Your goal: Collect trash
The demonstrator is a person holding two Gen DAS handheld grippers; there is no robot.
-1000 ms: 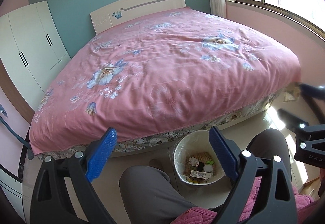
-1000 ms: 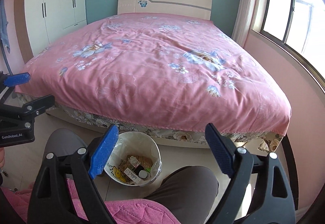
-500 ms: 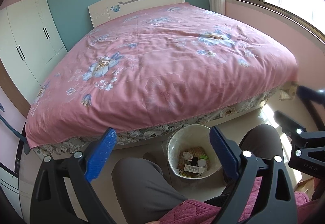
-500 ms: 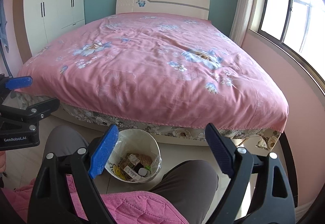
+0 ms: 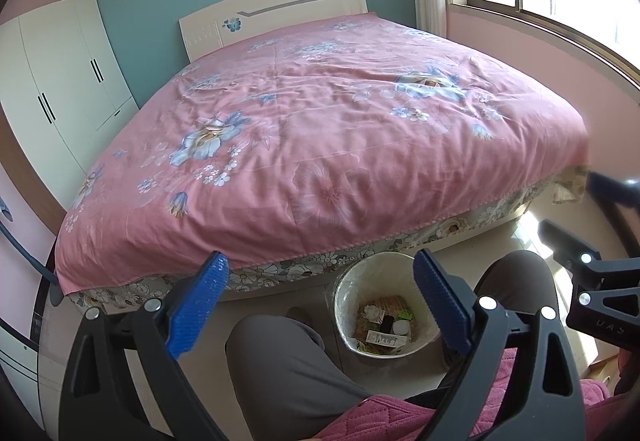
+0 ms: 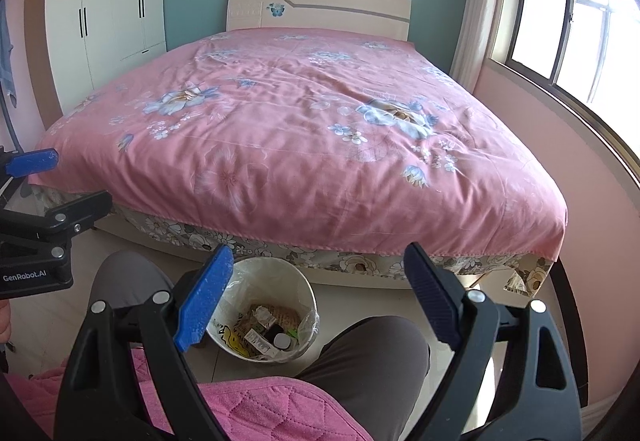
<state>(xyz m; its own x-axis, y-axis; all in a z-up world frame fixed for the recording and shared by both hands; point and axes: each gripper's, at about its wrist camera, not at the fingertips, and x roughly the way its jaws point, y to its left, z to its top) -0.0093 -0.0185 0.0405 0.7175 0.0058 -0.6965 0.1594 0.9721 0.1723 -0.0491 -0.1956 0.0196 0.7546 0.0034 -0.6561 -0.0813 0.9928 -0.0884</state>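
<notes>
Both tools hang open and empty over the seated person's knees — left tool (image 5: 320,305), right tool (image 6: 318,291). The trash bin (image 6: 296,281) stands on the floor between the legs, just beside the bed (image 6: 300,145) — handy for dropping, its wrappers (image 6: 262,341) already inside.

Pink floral bedspread (image 6: 288,145) on the bed, white wardrobe (image 6: 108,17) beside it.
</notes>
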